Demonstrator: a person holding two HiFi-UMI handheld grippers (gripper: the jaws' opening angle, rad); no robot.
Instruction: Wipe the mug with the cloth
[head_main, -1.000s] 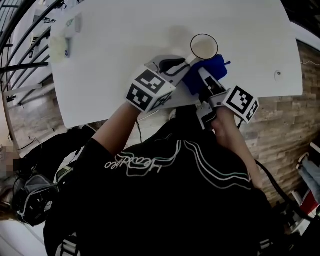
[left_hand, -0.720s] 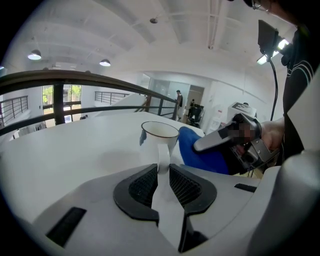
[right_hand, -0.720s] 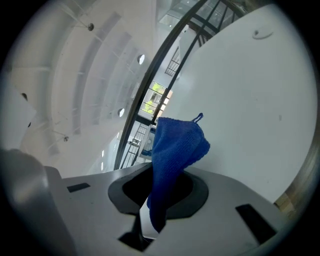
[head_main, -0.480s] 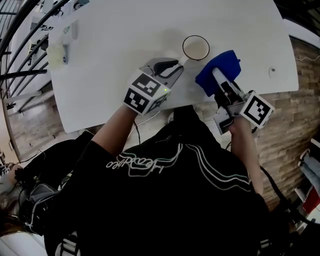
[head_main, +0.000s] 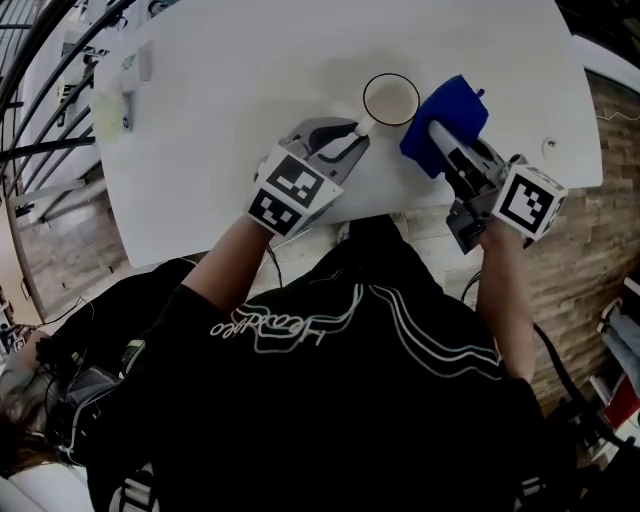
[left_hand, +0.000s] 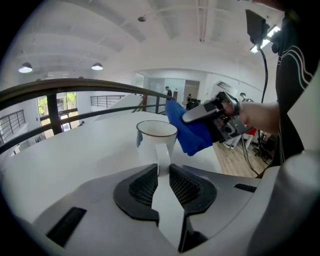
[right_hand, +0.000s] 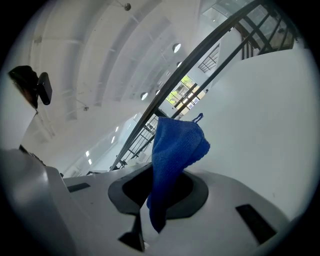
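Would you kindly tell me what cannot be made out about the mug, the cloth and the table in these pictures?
- Head view: whether the cloth touches the mug; they sit too close together to tell.
- Right gripper view: the mug, out of frame.
- Left gripper view: the mug's far side, turned away from the camera.
- Head view: small items at the table corner, too small to name.

Overhead, ceiling lamps (left_hand: 25, 67) are lighting the room evenly, with daylight coming in through windows (left_hand: 55, 105). Table (head_main: 250, 80) is reading near blown-out and mug (head_main: 390, 98) is casting only a faint soft shadow. Fisheye is bending edges and blacking out corners in both gripper views. Head view is running dim at the bottom.
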